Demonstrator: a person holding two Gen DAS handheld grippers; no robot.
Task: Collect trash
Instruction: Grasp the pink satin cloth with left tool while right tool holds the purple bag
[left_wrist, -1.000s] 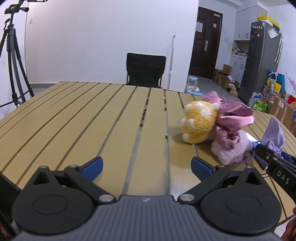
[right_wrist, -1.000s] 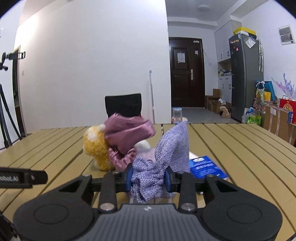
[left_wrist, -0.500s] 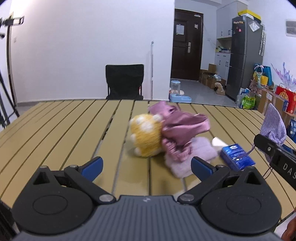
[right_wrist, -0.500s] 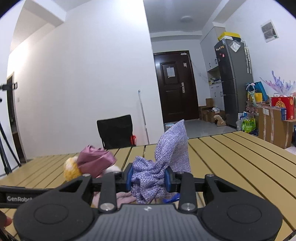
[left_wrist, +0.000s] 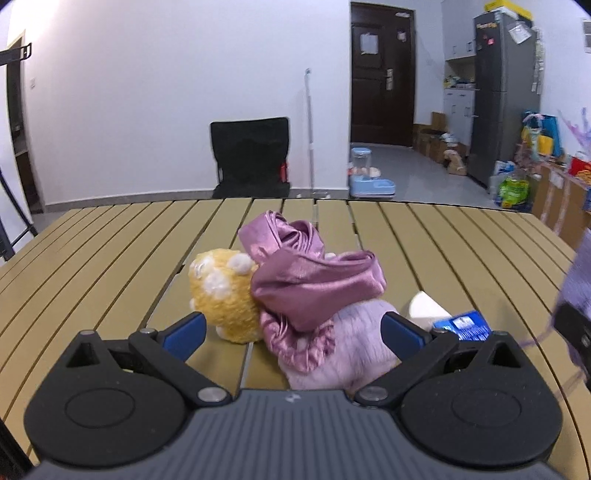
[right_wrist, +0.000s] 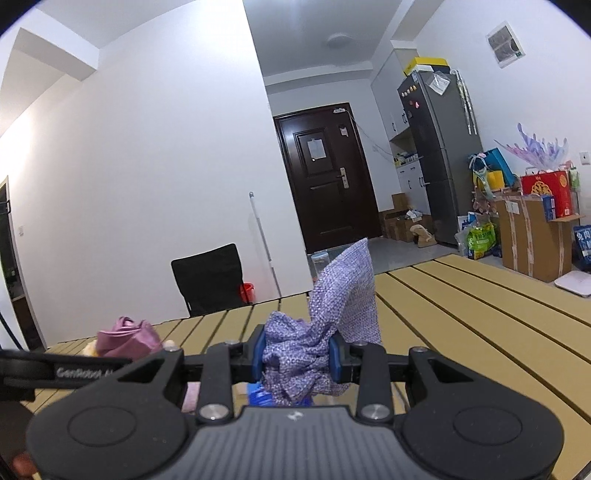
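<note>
On the slatted table (left_wrist: 110, 258) lie a pink cloth heap (left_wrist: 314, 280), a yellow plush (left_wrist: 221, 291) and a blue packet (left_wrist: 461, 325), the left gripper (left_wrist: 291, 328) hovering wide open over them while the right gripper's (right_wrist: 295, 356) fingers (right_wrist: 258, 350) clamp a purple cloth (right_wrist: 332, 314) held above the table.

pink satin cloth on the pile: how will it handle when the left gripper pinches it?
Probably floppy: the pink satin cloth lies in loose folds draped over the yellow plush toy. Its sheen suggests it may be slippery. Likely light, so lifting it could tug its neighbours.
</note>
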